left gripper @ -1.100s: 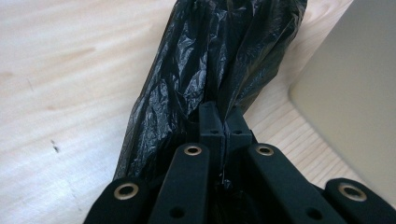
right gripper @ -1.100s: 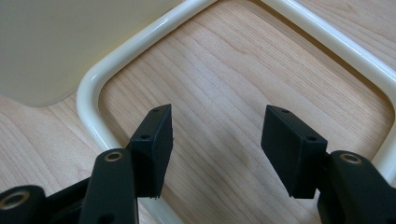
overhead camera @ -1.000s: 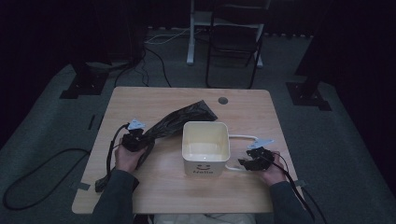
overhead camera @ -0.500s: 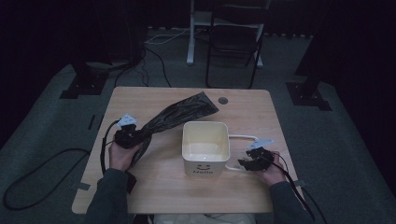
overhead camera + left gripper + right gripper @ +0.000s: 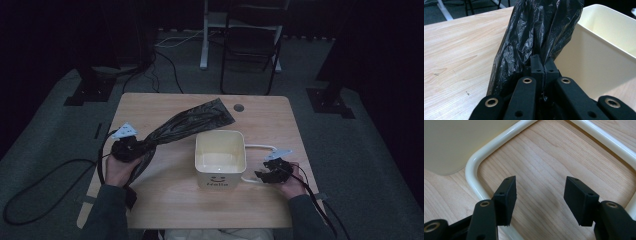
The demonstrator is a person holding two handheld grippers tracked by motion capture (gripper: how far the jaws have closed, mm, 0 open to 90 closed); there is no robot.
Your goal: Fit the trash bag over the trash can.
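My left tongs (image 5: 543, 65) are clamped shut on a gathered fold of the black plastic bag (image 5: 186, 125). In the high view I see these tongs (image 5: 131, 148) at the left side of the desk (image 5: 165, 200), with the bag stretching from them up and rightward toward the desk's far edge, its wide end lying near a small round grommet (image 5: 238, 107). The bag passes just beside the cream bin (image 5: 220, 159) standing mid-desk. My right tongs (image 5: 539, 192) stand open, nothing between them, poised over the bin's white loop handle (image 5: 475, 167), which lies flat on the wood. In the high view they (image 5: 263, 175) sit right of the bin.
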